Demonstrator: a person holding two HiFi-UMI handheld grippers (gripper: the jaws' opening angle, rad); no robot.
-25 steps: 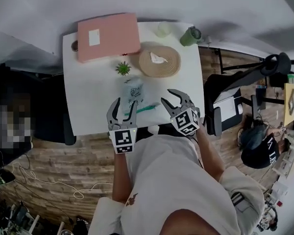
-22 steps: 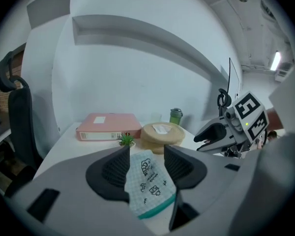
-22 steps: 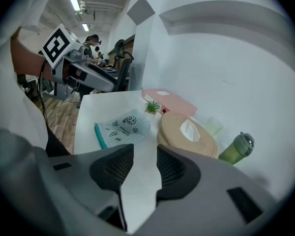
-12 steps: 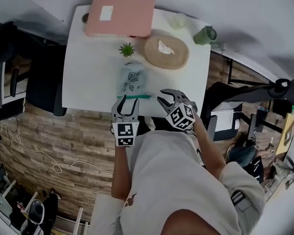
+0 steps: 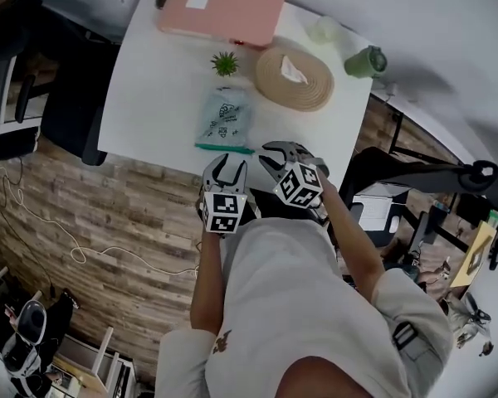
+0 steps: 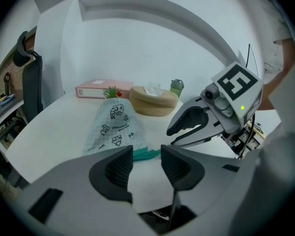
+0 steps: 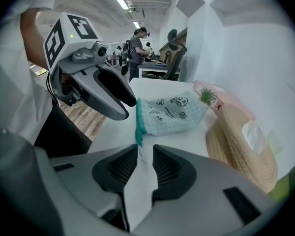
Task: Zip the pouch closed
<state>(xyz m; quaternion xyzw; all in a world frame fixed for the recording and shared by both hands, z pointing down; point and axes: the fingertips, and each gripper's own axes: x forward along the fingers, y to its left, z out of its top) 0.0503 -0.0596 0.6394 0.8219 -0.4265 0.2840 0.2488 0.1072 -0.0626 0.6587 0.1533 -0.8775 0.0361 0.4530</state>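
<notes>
A pale checked pouch with dark cartoon prints lies flat on the white table, its green zipper edge turned toward the near edge. My left gripper hovers just before that edge, jaws closing with nothing between them. Just right of it is my right gripper, jaws also closing and empty. In the left gripper view the zipper lies just beyond my left gripper, with the right gripper alongside. In the right gripper view the zipper's end sits just ahead of my right gripper.
Behind the pouch stand a small green plant, a pink folder, a round woven basket holding tissue, a pale cup and a green cup. A dark chair stands at the table's left.
Both grippers have sunk toward the table's near edge, just short of the pouch's zipper, and their jaws have narrowed. The pouch has not moved on the table.
</notes>
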